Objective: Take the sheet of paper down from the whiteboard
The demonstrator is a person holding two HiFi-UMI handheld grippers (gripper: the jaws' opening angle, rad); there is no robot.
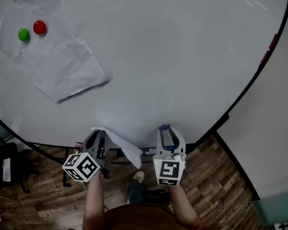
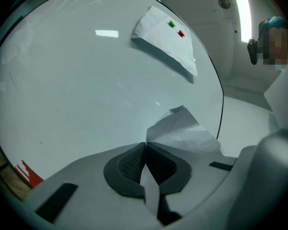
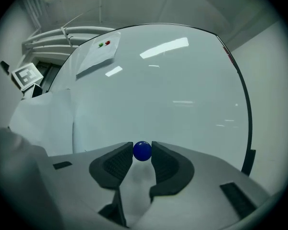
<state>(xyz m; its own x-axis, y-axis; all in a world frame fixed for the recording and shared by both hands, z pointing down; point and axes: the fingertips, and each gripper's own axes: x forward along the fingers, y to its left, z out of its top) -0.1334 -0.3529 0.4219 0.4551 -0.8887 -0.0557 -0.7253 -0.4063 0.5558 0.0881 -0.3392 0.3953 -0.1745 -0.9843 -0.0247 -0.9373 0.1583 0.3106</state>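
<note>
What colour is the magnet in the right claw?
Blue magnet; clearest in the right gripper view.

Glossy whiteboard, creased matt paper sheet, wood-plank floor

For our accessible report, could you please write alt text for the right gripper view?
The right tongs grip a small blue ball in front of a whiteboard. Farther up the board, a sheet of paper is pinned by a green magnet and a red magnet; a second, crumpled sheet shows at the left.
</note>
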